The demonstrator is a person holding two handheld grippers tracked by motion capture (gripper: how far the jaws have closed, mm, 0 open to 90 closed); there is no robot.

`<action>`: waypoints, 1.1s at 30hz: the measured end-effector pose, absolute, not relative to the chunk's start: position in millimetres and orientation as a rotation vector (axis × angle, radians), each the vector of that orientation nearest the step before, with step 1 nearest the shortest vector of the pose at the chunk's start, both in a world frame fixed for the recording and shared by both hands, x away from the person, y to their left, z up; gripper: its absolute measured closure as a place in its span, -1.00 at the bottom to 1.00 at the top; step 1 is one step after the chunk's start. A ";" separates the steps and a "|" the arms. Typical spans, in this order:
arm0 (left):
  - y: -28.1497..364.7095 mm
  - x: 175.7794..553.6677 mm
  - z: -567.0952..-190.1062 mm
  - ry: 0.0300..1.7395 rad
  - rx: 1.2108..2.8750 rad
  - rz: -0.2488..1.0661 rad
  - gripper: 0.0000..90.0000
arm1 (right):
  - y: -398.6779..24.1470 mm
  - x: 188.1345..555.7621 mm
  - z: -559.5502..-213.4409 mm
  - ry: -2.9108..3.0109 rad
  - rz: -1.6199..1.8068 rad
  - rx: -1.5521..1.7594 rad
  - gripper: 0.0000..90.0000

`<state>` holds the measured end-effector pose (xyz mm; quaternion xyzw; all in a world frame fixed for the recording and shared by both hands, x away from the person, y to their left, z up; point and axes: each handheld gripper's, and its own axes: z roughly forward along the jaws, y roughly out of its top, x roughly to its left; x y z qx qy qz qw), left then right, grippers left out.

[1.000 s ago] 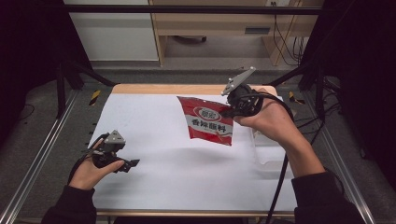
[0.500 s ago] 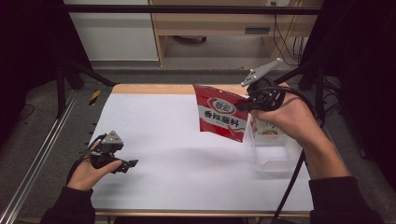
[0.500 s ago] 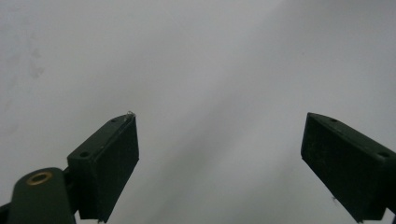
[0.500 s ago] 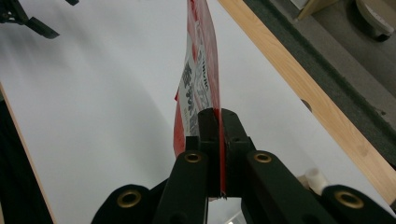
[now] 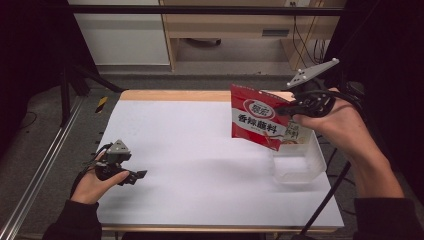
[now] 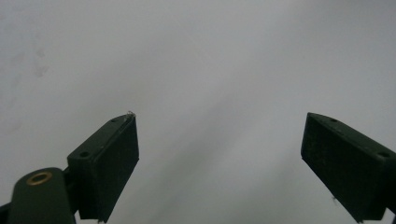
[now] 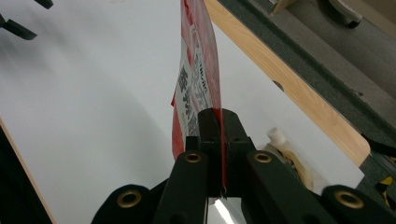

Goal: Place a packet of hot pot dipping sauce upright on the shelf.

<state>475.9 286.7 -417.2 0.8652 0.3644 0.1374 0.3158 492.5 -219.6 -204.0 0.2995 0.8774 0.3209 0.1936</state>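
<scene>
Right gripper [image 5: 292,106] pinches red packet [image 5: 257,122] above clear tub [image 5: 300,160]; left gripper [image 5: 137,175] gapes.

You see a white table [image 5: 200,150] with a wooden edge [image 5: 175,95] along its far side. Beyond it stands a wooden cabinet [image 5: 235,25] beside a white panel [image 5: 120,35], with cables [image 5: 300,40] hanging. A metal rail [image 5: 40,170] runs along the table's left.
</scene>
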 end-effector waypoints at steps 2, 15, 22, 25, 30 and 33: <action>286.7 475.9 -417.2 0.959 2.277 0.360 -0.75 | -228.0 492.1 -204.7 2.449 0.896 0.872 1.00; 289.3 477.1 -420.1 0.970 2.275 0.356 -0.75 | -271.8 487.5 -220.0 2.425 0.875 0.975 1.00; 293.0 477.8 -421.6 0.983 2.271 0.354 -0.75 | -294.1 477.5 -226.2 2.408 0.887 1.014 1.00; 294.4 477.8 -421.3 0.987 2.264 0.354 -0.75 | -302.2 473.6 -228.5 2.402 0.891 1.035 1.00; 295.3 478.0 -421.9 0.986 2.264 0.359 -0.75 | -311.4 469.3 -232.2 2.394 0.888 1.053 1.00; 295.2 478.0 -422.2 0.984 2.266 0.353 -0.75 | -315.9 467.3 -233.7 2.392 0.887 1.065 1.00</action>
